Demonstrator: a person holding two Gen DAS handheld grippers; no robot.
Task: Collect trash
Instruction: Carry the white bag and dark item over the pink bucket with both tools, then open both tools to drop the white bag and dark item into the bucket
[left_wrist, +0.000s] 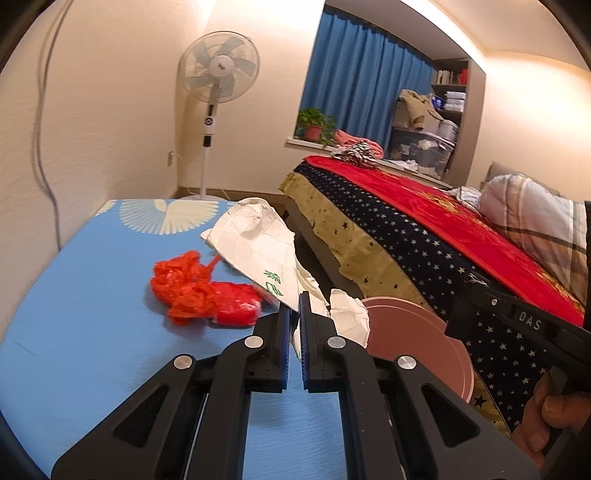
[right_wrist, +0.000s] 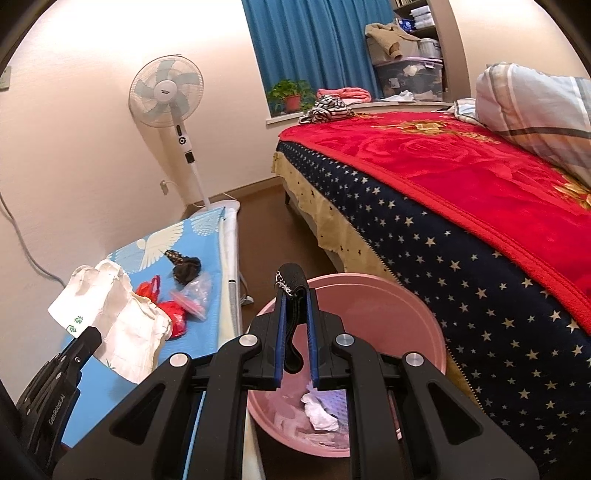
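Presently the right gripper (right_wrist: 295, 325) is clamped on a black strap-like item with a small chain (right_wrist: 291, 291), held directly above the pink bin (right_wrist: 406, 317), likely so a release drops it in; crumpled white paper (right_wrist: 319, 411) already lies inside. The left gripper (left_wrist: 294, 325) is nearly closed, pinching the edge of a white plastic bag (left_wrist: 258, 243) at the near edge of the blue desk (left_wrist: 92, 314), apparently to drag or lift it toward the bin beside the desk. Just beyond, a red plastic bag (left_wrist: 199, 291) rests on the desk, untouched. Farther along lie a clear wrapper (right_wrist: 195, 291) and a dark bundle (right_wrist: 184, 269), awaiting collection. The bed (right_wrist: 480, 206) sits to the right, the standing fan (right_wrist: 166, 92) beyond.
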